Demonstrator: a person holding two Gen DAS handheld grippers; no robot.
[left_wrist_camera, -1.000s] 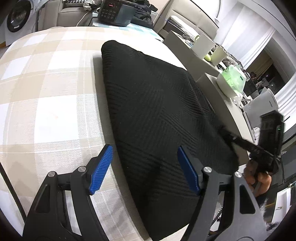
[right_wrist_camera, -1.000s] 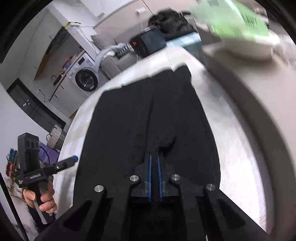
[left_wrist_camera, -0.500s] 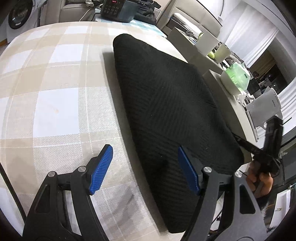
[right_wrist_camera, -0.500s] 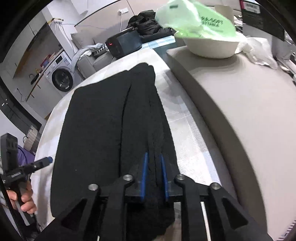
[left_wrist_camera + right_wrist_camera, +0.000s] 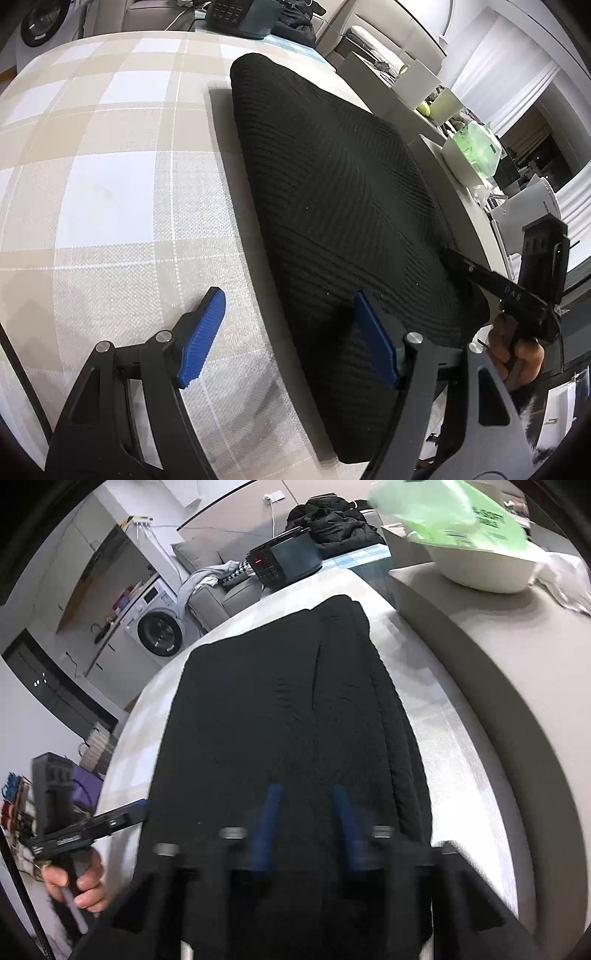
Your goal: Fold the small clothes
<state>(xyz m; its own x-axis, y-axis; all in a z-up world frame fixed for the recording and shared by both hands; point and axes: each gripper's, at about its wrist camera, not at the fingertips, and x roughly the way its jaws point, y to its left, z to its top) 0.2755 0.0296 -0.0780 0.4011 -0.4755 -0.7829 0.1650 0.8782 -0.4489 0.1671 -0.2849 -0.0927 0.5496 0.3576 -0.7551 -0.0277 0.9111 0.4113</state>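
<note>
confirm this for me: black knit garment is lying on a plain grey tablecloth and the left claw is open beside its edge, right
Not quite. The tablecloth is a beige and white check, not plain grey; the left wrist view shows it. The black knit garment does lie on it, and the left claw is open at its edge.

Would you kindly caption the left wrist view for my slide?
Open left gripper poised over the near edge of a folded black knit garment on a checked tablecloth.
</note>
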